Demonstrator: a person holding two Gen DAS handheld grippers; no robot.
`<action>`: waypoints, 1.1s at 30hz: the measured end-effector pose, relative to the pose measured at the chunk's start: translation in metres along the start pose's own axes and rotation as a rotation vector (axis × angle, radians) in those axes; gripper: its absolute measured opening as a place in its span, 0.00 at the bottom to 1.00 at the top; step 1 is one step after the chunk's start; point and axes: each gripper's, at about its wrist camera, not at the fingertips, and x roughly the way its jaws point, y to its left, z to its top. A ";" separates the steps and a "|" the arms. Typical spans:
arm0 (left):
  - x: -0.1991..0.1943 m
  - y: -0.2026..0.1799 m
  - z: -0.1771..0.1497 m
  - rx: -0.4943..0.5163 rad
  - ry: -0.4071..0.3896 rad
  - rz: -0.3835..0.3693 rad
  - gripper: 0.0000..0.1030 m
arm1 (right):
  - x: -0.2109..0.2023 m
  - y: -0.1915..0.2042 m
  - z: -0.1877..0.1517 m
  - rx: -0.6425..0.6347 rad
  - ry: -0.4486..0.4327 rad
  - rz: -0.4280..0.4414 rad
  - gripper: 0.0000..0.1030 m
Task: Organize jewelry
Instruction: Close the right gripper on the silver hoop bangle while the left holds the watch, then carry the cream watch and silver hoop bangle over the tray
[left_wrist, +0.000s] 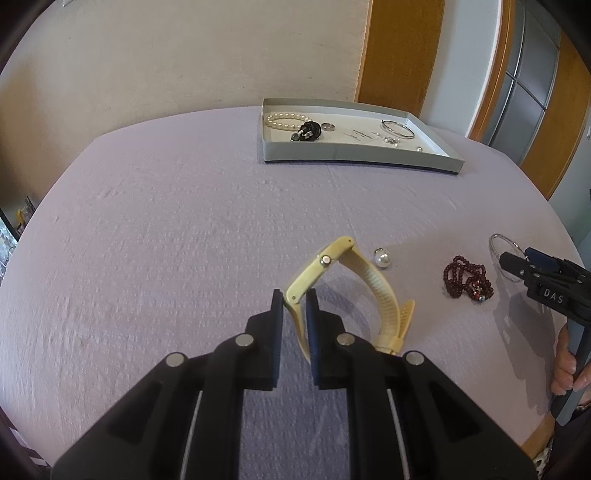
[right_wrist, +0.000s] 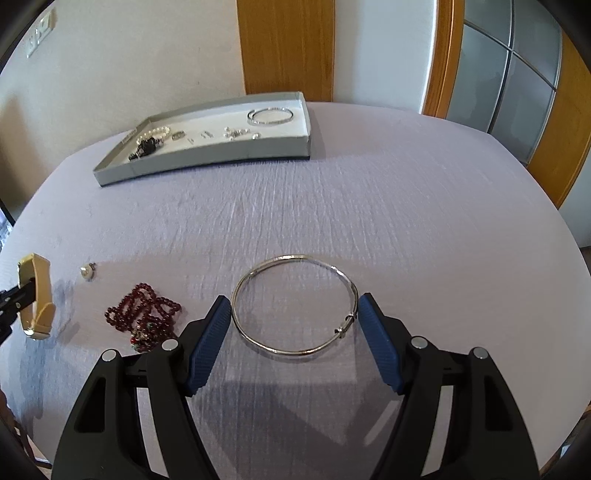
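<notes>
My left gripper (left_wrist: 294, 300) is shut on the strap of a cream watch (left_wrist: 325, 260), which stands up off the lilac cloth; it also shows at the left edge of the right wrist view (right_wrist: 37, 291). My right gripper (right_wrist: 294, 306) is open, its blue pads on either side of a thin silver hoop bangle (right_wrist: 295, 304) lying flat on the cloth. A grey tray (left_wrist: 354, 154) at the far side holds a pearl bracelet (left_wrist: 286, 120), a dark piece, a ring and a silver bangle (left_wrist: 398, 128); the tray also shows in the right wrist view (right_wrist: 207, 162).
A pearl earring (left_wrist: 381, 258) lies beside the watch; it also shows in the right wrist view (right_wrist: 88, 272). A dark red bead string (left_wrist: 467, 277) lies between the grippers, also seen in the right wrist view (right_wrist: 146, 314). A wooden door frame stands behind the table.
</notes>
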 end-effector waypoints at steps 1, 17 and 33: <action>0.000 0.000 0.000 0.000 0.001 -0.001 0.12 | 0.002 0.000 -0.001 -0.001 0.006 -0.004 0.70; 0.007 0.000 -0.001 0.000 0.012 -0.008 0.12 | 0.011 0.002 0.002 -0.013 0.016 -0.010 0.73; 0.000 0.002 0.005 -0.001 -0.006 -0.016 0.12 | 0.000 0.001 0.007 -0.001 -0.007 0.006 0.73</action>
